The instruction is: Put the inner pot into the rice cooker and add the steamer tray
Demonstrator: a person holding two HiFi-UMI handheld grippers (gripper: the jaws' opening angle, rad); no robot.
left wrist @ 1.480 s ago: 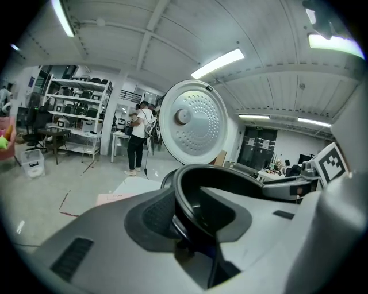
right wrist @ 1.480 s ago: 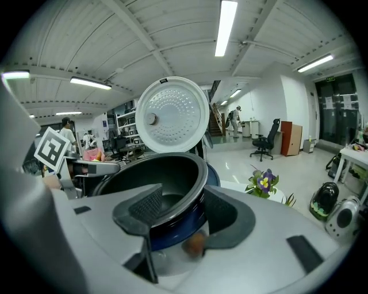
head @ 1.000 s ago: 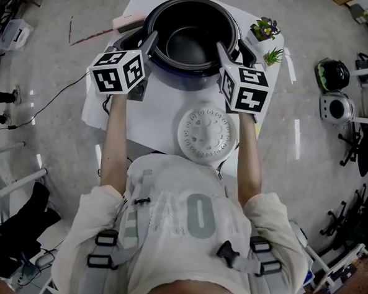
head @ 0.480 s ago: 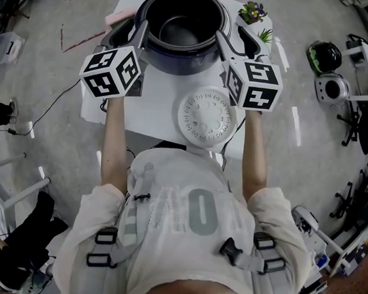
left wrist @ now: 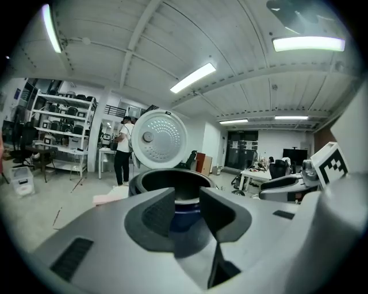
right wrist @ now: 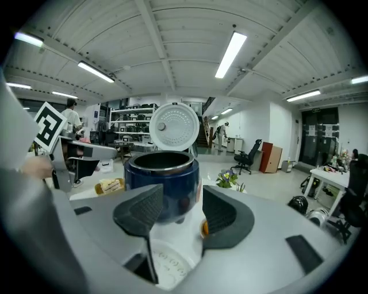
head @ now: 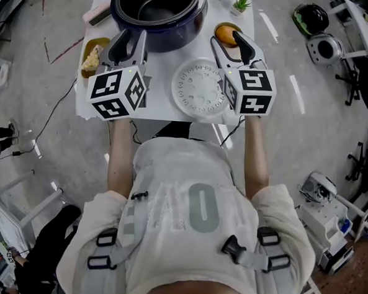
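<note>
Steamer tray (head: 200,88) sits between rice cooker (head: 178,38) and table (head: 158,109) edge.

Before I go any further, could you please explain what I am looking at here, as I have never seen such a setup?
There is no robot here: a person holds a two-jaw gripper in each hand. The head view comes from a camera on the person's head, looking steeply down; the two gripper views come from cameras riding on the grippers, looking along their jaws. The cubes with square markers are parts of the grippers. On the white table stand a blue rice cooker with its lid raised, a white steamer tray lying flat in front of it, a left bowl and a right bowl holding food, and a small plant. The left gripper and the right gripper both have their jaws apart and hold nothing.
</note>
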